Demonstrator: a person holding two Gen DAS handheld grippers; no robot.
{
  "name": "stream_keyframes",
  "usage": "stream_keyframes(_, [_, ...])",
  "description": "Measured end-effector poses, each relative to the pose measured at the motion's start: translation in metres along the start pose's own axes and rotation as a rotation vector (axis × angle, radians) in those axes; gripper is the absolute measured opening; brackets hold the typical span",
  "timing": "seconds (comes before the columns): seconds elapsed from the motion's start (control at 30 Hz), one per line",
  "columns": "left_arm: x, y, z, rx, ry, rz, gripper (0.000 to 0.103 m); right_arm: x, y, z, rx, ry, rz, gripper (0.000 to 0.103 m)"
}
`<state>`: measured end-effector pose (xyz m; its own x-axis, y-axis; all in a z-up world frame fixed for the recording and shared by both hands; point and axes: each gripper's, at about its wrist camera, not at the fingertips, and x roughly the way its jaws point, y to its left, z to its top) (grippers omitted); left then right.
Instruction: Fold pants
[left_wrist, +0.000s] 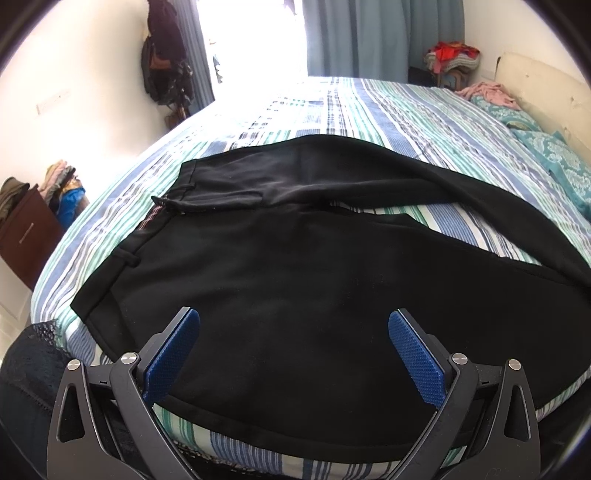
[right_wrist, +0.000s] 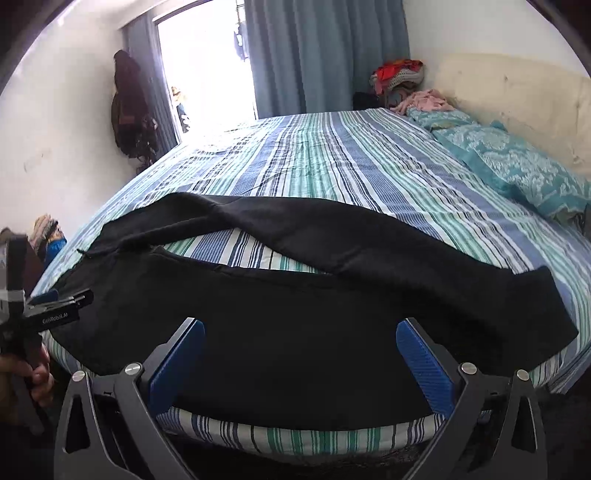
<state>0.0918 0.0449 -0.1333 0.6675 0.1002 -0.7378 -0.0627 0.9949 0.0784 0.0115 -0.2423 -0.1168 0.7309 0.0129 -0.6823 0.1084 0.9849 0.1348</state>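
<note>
I see the black pants — matte, soft cloth — spread along the striped bed's near edge, legs splayed. Left gripper and right gripper: both wide apart, empty. Only my left view shows the waistband.

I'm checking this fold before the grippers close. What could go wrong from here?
The near leg of the black pants lies along the edge of the striped bed; a careless tug might slide it off. The legs are splayed with sheet showing between them, so the fold could end up uneven. Both the left gripper and right gripper are open above flat cloth and might pinch the sheet too.
</note>
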Motion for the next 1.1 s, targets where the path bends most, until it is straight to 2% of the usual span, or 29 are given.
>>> stream_keyframes(0.13, [0.000, 0.003, -0.002, -0.006, 0.002, -0.003, 0.102, -0.001, -0.053, -0.006, 0.260, 0.020, 0.060, 0.103])
stream_keyframes(0.27, [0.004, 0.005, 0.001, -0.023, 0.008, -0.006, 0.102, 0.003, -0.088, -0.008, 0.446, 0.010, 0.115, 0.103])
stream_keyframes(0.47, [0.009, 0.003, -0.003, -0.010, 0.024, 0.001, 0.102, 0.033, -0.145, -0.014, 0.747, 0.040, 0.098, 0.103])
stream_keyframes(0.57, [0.011, 0.002, -0.004, -0.005, 0.028, 0.010, 0.102, 0.048, -0.164, -0.016, 0.845, 0.050, 0.085, 0.102])
stream_keyframes(0.73, [0.015, -0.004, -0.006, 0.017, 0.044, 0.018, 0.102, 0.053, -0.183, -0.013, 0.935, -0.013, 0.084, 0.099])
stream_keyframes(0.9, [0.017, -0.013, -0.008, 0.049, 0.050, 0.020, 0.102, 0.055, -0.190, -0.014, 0.949, -0.026, 0.067, 0.080])
stream_keyframes(0.93, [0.018, -0.015, -0.008, 0.053, 0.052, 0.020, 0.102, 0.055, -0.191, -0.013, 0.946, -0.024, 0.061, 0.068])
stream_keyframes(0.97, [0.018, -0.017, -0.008, 0.058, 0.055, 0.020, 0.102, 0.056, -0.192, -0.013, 0.942, -0.019, 0.060, 0.049])
stream_keyframes(1.0, [0.019, -0.019, -0.008, 0.063, 0.058, 0.021, 0.102, 0.057, -0.195, -0.013, 0.941, -0.010, 0.057, 0.038])
stream_keyframes(1.03, [0.019, -0.020, -0.008, 0.066, 0.059, 0.021, 0.102, 0.059, -0.196, -0.015, 0.945, -0.001, 0.049, 0.016])
stream_keyframes(1.1, [0.016, -0.022, -0.008, 0.073, 0.049, 0.018, 0.102, 0.057, -0.199, -0.018, 0.955, -0.007, 0.050, 0.011])
